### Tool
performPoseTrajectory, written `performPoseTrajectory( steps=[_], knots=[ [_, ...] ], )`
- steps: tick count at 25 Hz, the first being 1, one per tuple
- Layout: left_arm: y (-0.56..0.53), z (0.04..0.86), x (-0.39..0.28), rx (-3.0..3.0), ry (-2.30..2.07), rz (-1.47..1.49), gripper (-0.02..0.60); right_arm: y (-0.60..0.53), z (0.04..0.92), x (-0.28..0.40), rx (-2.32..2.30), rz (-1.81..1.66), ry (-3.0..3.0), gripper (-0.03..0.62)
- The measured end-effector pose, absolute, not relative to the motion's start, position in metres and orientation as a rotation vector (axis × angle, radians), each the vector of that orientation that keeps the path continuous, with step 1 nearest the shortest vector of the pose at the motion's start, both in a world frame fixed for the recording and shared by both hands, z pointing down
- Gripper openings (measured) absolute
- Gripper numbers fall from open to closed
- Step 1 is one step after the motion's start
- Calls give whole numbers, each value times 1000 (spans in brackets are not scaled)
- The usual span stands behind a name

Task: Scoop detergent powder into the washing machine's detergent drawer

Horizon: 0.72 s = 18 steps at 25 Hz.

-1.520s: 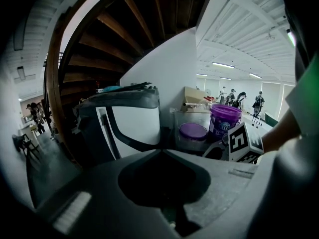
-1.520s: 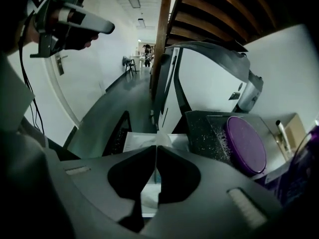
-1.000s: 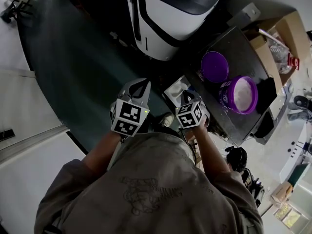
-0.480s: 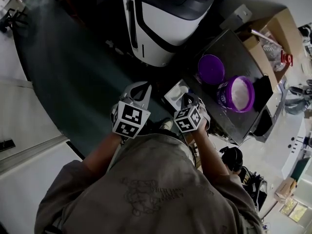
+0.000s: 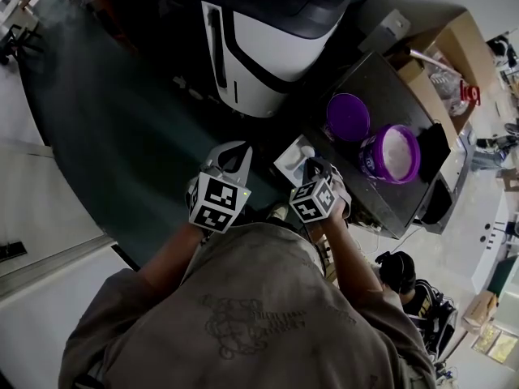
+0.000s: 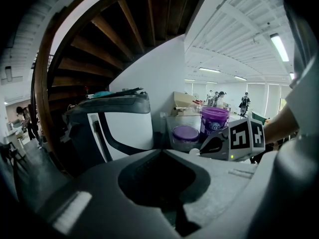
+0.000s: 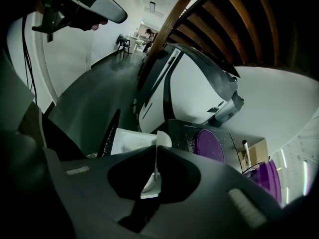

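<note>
The white and dark washing machine [image 5: 272,51] stands ahead of me. To its right, a black table [image 5: 405,104] carries a purple tub [image 5: 391,154] of white detergent powder, with its purple lid [image 5: 353,117] lying beside it. A white detergent drawer [image 5: 292,157] [image 7: 127,141] sits low between the machine and the table. My right gripper [image 5: 316,168] [image 7: 155,152] is shut on the thin handle of a white scoop [image 7: 163,139], just at the drawer's near edge. Whether the scoop holds powder is hidden. My left gripper [image 5: 242,151] [image 6: 163,151] hangs shut and holds nothing, left of the drawer.
Cardboard boxes [image 5: 454,51] with clutter stand behind the table at the right. Dark floor [image 5: 122,120] spreads left of the machine, and a white wall panel [image 5: 49,217] runs at the near left. A person's arms and grey shirt [image 5: 251,314] fill the bottom of the head view.
The head view has shifted a little. The right gripper with the scoop has edged slightly towards the drawer. The left gripper stays about where it was.
</note>
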<state>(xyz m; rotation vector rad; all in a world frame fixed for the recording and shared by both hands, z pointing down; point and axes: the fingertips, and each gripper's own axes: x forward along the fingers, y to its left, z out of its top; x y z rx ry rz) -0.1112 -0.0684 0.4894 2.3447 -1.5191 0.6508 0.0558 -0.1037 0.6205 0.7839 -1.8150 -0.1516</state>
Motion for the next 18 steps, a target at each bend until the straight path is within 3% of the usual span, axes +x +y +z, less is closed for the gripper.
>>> performPoseTrajectory(
  steps=[11, 18],
  knots=[
    [-65, 489, -117, 2355, -1521, 647, 0, -106, 610, 49, 810, -199, -1814, 37],
    [-66, 489, -116, 2365, -1511, 656, 0, -110, 593, 57, 893, -32, -1879, 37]
  ],
)
